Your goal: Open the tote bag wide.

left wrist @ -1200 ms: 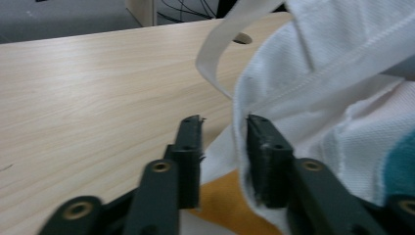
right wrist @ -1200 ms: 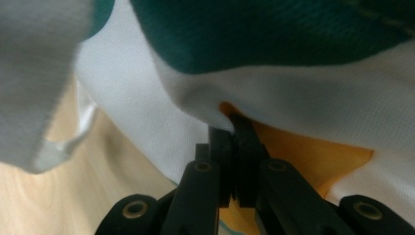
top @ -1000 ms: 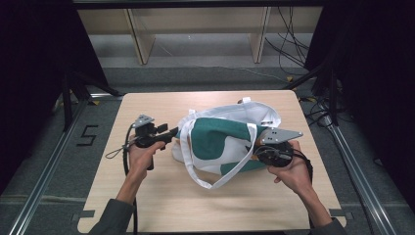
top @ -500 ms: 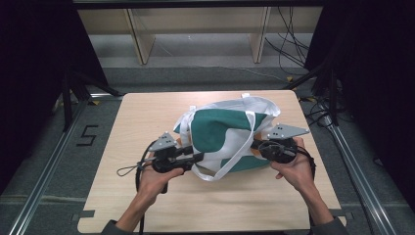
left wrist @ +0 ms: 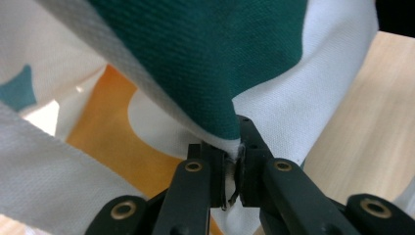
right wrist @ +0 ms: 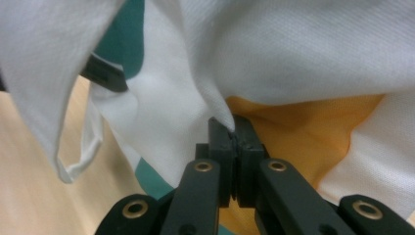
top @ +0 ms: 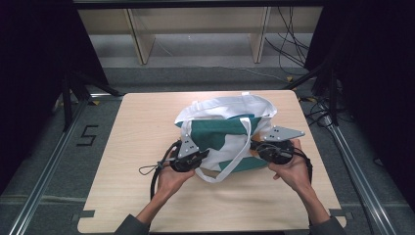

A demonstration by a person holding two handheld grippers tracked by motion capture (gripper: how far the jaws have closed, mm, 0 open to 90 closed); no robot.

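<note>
1. Since a second ago the left tongs (top: pixel 199 157) have swung in from the bag's left end to its near left edge, and the white and teal woven-cloth tote bag (top: pixel 222 131) has been pulled round to lie more squarely across the pale wood-grain desk (top: pixel 132 132).
2. Those left tongs have just been closing; in the left gripper view their black jaws pinch a fold of the bag, teal cloth on top and a white hem caught between the pads (left wrist: pixel 219 169).
3. The right tongs (top: pixel 255 147) clamp the opposite near edge; in the right gripper view a pointed pleat of white cloth is squeezed tightly between the narrow jaws.
4. The bag sits near the middle of the desk, its mouth sagging open towards the far side, soft and creased.
5. A flat white webbing strap (top: pixel 230 161) loops limply from the bag towards the near edge, between the two hands.
6. Close up, the weave is a coarse canvas, and an orange printed panel (right wrist: pixel 293 132) with rounded white shapes shows below the gripped folds.
</note>
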